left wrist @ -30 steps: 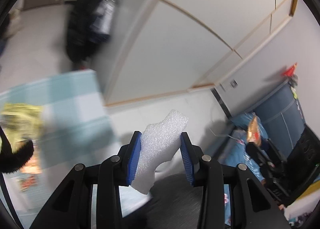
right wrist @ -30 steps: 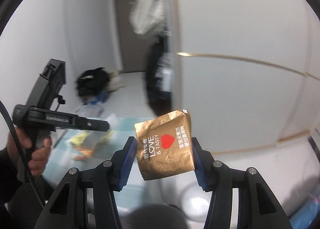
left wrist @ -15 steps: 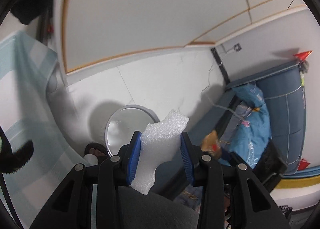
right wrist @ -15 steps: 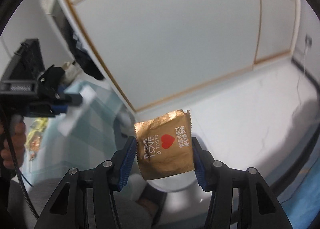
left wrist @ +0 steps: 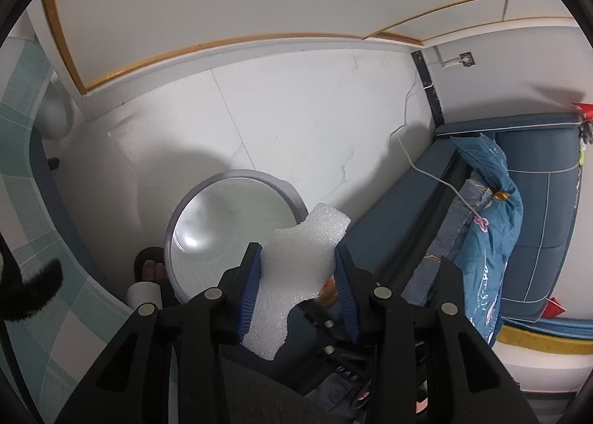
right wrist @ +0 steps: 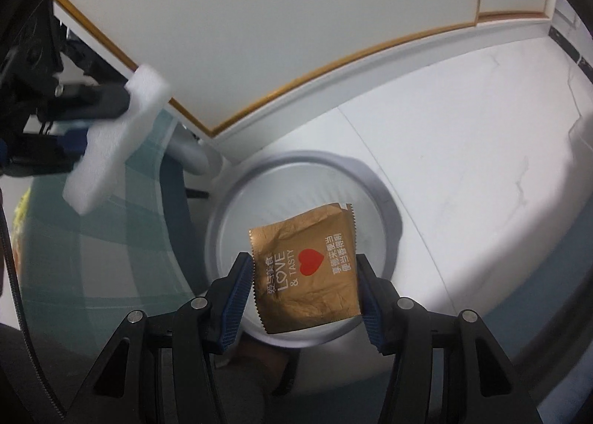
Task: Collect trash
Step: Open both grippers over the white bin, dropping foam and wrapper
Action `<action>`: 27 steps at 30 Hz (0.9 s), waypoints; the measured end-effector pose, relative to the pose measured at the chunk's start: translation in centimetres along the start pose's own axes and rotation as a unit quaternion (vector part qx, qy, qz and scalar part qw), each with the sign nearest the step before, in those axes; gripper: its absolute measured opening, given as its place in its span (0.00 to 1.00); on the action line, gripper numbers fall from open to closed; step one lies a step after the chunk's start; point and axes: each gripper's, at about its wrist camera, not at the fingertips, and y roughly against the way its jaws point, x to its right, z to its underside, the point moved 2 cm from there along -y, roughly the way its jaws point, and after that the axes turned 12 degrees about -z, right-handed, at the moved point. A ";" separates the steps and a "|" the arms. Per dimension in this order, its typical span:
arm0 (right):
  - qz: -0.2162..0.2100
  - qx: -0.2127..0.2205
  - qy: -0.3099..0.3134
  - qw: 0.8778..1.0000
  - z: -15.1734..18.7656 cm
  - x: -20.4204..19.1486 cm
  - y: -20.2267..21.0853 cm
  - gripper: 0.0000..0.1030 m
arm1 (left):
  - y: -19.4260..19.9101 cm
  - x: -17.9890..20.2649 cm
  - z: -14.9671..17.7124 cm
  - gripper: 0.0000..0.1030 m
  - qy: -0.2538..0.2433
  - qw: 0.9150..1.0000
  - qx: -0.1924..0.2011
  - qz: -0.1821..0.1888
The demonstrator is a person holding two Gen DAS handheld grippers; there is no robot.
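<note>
Room view: both wrist cameras, which a second ago faced the wall panels and the checked tablecloth (right wrist: 111,249), now look down at the white floor tiles (left wrist: 296,109).

Waste bin (right wrist: 374,179): round, grey-rimmed, white-lined, apparently empty. Absent a second ago, it now lies directly below the right gripper and just ahead of the left one. Judgement: carrying is over; dropping is the step in hand.

Foam piece (left wrist: 296,275): white, irregular, clamped between the pads of the left gripper (left wrist: 299,288), unchanged in its grip. It sits near the bin's rim, not yet clearly over the opening.

Snack wrapper (right wrist: 304,268): gold, red heart, "LOVE & TASTY". It stands between the fingers of the right gripper (right wrist: 304,298), whose jaws have just been opening; gaps show on both sides, so the hold looks released. Judgement: it should fall into the bin.
</note>
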 end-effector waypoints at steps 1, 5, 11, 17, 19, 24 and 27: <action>0.001 -0.007 -0.002 1.000 0.2 -0.1 -0.5 0.59 | -0.2 -0.1 0.0 0.33 0.002 1.000 -0.004 0.002; -0.010 -0.020 -0.006 1.000 0.8 0.2 -1.2 0.70 | -1.4 -0.6 -0.6 0.33 0.013 1.000 -0.014 0.007; -0.015 -0.018 -0.013 1.000 1.0 0.9 -0.1 0.72 | -3.2 -0.7 -0.6 0.33 0.019 0.999 -0.047 0.010; 0.001 0.013 -0.028 1.000 0.7 0.9 1.8 0.76 | -3.9 -0.5 -0.8 0.33 0.021 0.998 -0.053 0.001; 0.008 0.023 -0.028 0.999 0.7 1.0 2.7 0.78 | -4.2 -0.5 -0.7 0.33 0.020 0.998 -0.060 0.000; 0.015 0.049 -0.032 0.998 0.5 0.8 4.0 0.82 | -4.9 -0.4 -0.6 0.35 0.022 0.997 -0.073 -0.013; 0.013 0.067 -0.043 0.997 0.5 1.0 4.9 0.84 | -5.2 -0.7 -0.5 0.45 0.028 0.996 -0.081 -0.022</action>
